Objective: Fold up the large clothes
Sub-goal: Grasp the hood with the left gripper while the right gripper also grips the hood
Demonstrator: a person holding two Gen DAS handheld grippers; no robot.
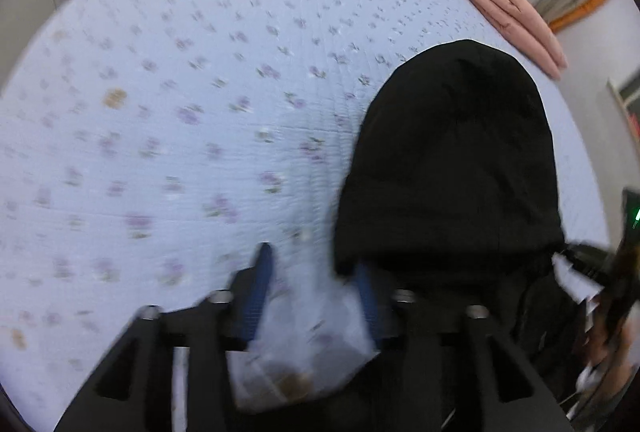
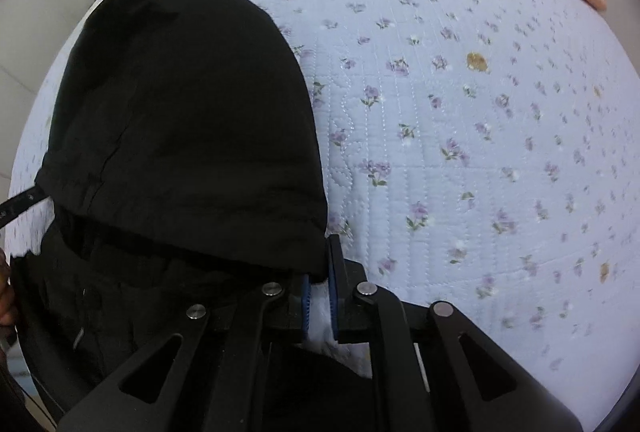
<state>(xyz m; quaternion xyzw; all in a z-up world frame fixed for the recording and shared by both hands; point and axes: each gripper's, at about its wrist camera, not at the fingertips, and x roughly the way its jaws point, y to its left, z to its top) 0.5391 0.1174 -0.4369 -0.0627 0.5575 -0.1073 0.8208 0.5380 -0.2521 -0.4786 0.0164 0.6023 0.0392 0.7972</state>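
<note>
A black hooded jacket lies on the bed, its hood point(image 1: 452, 152) spread flat away from me; the hood also shows in the right wrist view point(image 2: 180, 104). My left gripper point(image 1: 312, 272) is open beside the hood's left base, its blue-padded fingers point(image 1: 260, 280) apart over bare quilt, the right finger partly under the hood edge. My right gripper point(image 2: 320, 272) is nearly closed at the hood's right base, the jaws a narrow gap apart with the black fabric edge at the tips; whether it pinches the fabric is not clear.
The bed is covered by a light blue floral quilt point(image 1: 180, 112), wide and bare left of the jacket and right of it point(image 2: 480, 152). A folded pink blanket point(image 1: 504, 8) lies at the far edge by the headboard. The left wrist view is motion-blurred.
</note>
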